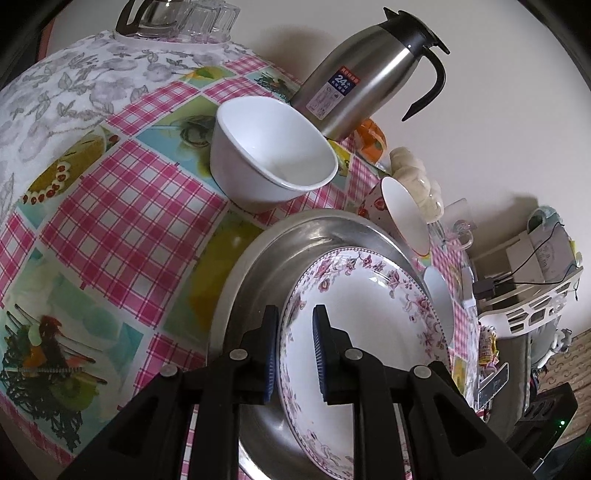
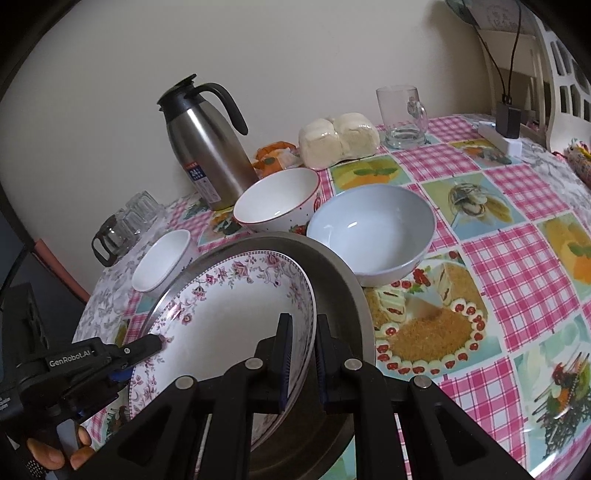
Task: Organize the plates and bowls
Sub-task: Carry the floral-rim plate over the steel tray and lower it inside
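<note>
A floral-rimmed white plate (image 1: 369, 332) (image 2: 229, 317) lies inside a steel dish (image 1: 295, 251) (image 2: 340, 280). My left gripper (image 1: 294, 350) straddles the plate's left rim, one finger each side; it also shows in the right wrist view (image 2: 144, 347), touching the rim. My right gripper (image 2: 303, 358) straddles the plate's right rim. Whether the pads press the rim is unclear. A white bowl (image 1: 273, 155) (image 2: 162, 258), a red-rimmed dotted bowl (image 1: 402, 214) (image 2: 277, 201) and a pale blue bowl (image 2: 373, 232) (image 1: 439, 299) stand around the dish.
A steel thermos jug (image 1: 373, 70) (image 2: 207, 147) stands by the wall. Wrapped buns (image 2: 338, 140), a glass mug (image 2: 402, 114), a glass pot with small glasses (image 1: 173, 18) (image 2: 122, 225) and a power strip (image 2: 498, 136) sit on the checked tablecloth (image 1: 129, 221).
</note>
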